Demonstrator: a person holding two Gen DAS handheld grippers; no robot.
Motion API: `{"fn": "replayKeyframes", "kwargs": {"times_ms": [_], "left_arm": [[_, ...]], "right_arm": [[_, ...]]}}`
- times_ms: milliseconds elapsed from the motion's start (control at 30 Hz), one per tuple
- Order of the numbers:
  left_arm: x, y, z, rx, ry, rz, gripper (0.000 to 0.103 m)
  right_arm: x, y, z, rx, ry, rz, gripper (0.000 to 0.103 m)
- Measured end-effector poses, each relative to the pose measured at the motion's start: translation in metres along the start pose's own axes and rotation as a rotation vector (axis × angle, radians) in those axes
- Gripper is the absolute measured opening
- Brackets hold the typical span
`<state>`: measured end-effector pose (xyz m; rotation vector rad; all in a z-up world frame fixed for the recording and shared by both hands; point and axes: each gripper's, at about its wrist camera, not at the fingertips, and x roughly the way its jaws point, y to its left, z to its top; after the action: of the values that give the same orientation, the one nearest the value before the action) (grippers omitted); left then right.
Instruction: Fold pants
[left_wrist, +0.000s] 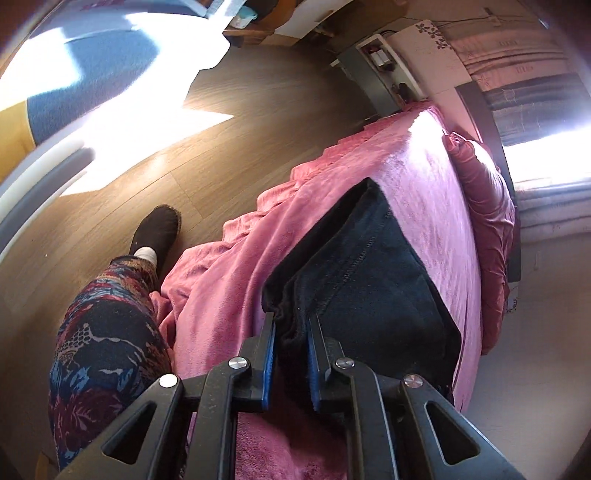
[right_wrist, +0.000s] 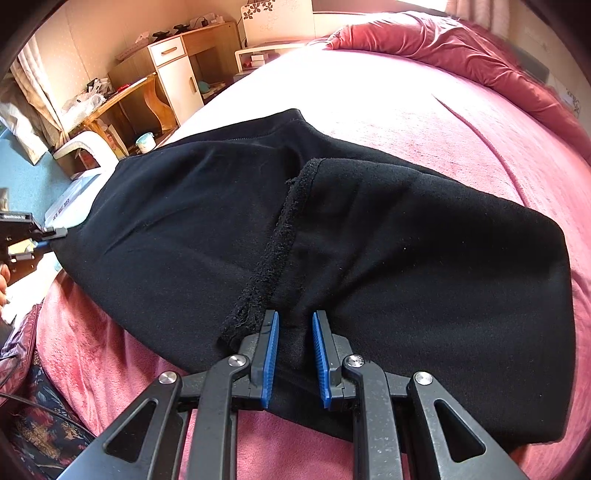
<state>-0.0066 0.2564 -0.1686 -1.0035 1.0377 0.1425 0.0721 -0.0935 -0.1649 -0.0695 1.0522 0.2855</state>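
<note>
At lower centre of each wrist view, the left gripper and right gripper pinch bunched fabric of the black pants, which lie on the pink bedspread. Keep both grips firm and lift evenly, so the layers fold without slipping.

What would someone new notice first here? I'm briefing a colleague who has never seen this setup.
The black pants spread across the pink blanket dominate. The right tool pinches a bunch of their near edge, the left tool another. Bright sunlight washes out the wooden floor.
</note>
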Motion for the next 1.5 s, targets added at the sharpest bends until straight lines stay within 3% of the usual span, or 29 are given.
{"fn": "replayKeyframes", "kwargs": {"times_ms": [133,300,500,667,833,867,933,1000,1067,1267,1333,1500], "left_arm": [[-0.018,-0.053,-0.008,0.195,-0.029,-0.123,0.014],[-0.024,-0.133,-0.038,0.486,0.005,-0.248,0.014],[0.0,-0.195,-0.093,0.749,0.124,-0.316,0.013],[0.017,-0.218,-0.132,0.893,0.207,-0.329,0.013],[0.024,-0.224,-0.156,0.964,0.257,-0.333,0.013],[0.025,-0.225,-0.16,0.974,0.263,-0.33,0.013],[0.026,-0.227,-0.165,0.995,0.268,-0.322,0.013],[0.027,-0.229,-0.168,1.014,0.265,-0.299,0.013],[0.029,-0.234,-0.168,1.032,0.249,-0.263,0.013],[0.023,-0.241,-0.172,1.062,0.203,-0.164,0.018],[0.018,-0.244,-0.174,1.077,0.192,-0.157,0.024],[0.002,-0.247,-0.177,1.108,0.152,-0.133,0.025]], "right_arm": [[-0.003,-0.006,0.002,0.011,0.005,0.026,0.022],[-0.027,-0.03,0.015,0.109,-0.041,0.07,0.05],[-0.049,-0.049,0.042,0.228,-0.086,0.352,0.063],[-0.039,-0.049,0.075,0.271,-0.041,0.631,0.071],[-0.017,-0.027,0.104,0.203,0.036,0.675,0.071],[-0.013,-0.022,0.107,0.188,0.049,0.657,0.07],[-0.003,-0.01,0.113,0.128,0.084,0.605,0.059],[0.007,-0.004,0.117,0.074,0.106,0.524,0.02],[0.014,-0.004,0.114,0.069,0.109,0.478,0.015],[0.019,-0.025,0.103,0.154,0.1,0.47,0.014],[0.019,-0.03,0.099,0.171,0.101,0.466,0.014],[0.018,-0.046,0.093,0.215,0.096,0.431,0.013]]}}
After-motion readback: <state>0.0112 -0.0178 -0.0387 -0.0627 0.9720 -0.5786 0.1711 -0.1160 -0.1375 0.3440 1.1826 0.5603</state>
